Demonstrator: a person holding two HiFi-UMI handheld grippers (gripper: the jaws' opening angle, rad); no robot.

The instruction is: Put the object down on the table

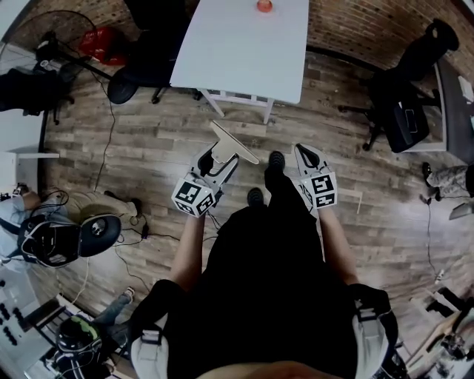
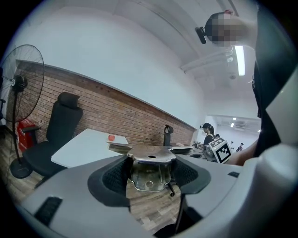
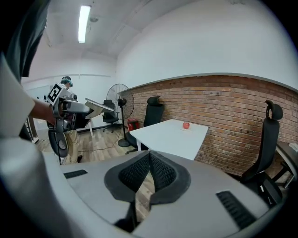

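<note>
My left gripper point(image 1: 215, 159) is shut on the metal clip point(image 2: 150, 160) of a flat beige clipboard point(image 1: 235, 144), held level at about waist height over the wooden floor. The right gripper view shows the same board point(image 3: 97, 106) sticking out of the left gripper at the far left. My right gripper point(image 1: 305, 154) is shut with its pads point(image 3: 160, 173) together and nothing between them. The white table point(image 1: 244, 44) stands a few steps ahead, with a small red fruit on a saucer point(image 1: 264, 6) at its far end.
Black office chairs stand at the table's left point(image 1: 141, 70) and off to the right point(image 1: 404, 96). A standing fan point(image 2: 21, 83) and cables point(image 1: 111, 148) are at the left. A brick wall point(image 3: 223, 107) runs behind the table. A person point(image 2: 207, 135) stands far back.
</note>
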